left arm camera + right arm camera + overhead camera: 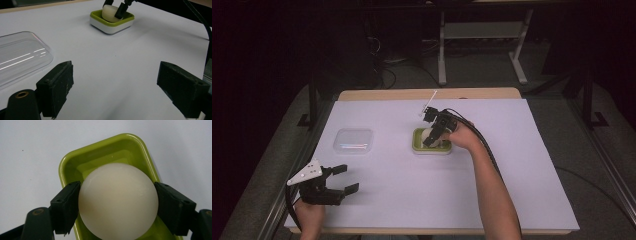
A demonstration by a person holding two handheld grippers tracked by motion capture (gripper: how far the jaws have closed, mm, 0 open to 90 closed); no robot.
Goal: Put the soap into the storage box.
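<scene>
Left tool idle, right tool pinching a white lump in the green tray.

The left gripper rests near the table's front left corner, jaws spread wide, beside a clear lid. The right gripper clamps the white lump from both sides over the green tray.

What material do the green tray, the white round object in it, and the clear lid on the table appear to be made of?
Green tray: likely glossy moulded plastic, with bright highlights on its rim and a white outer base. White round object, gripped by the right tool: smooth, matte, slightly translucent, perhaps soap or wax; I cannot tell which. Clear lid: transparent thin plastic, showing streaky reflections.
</scene>
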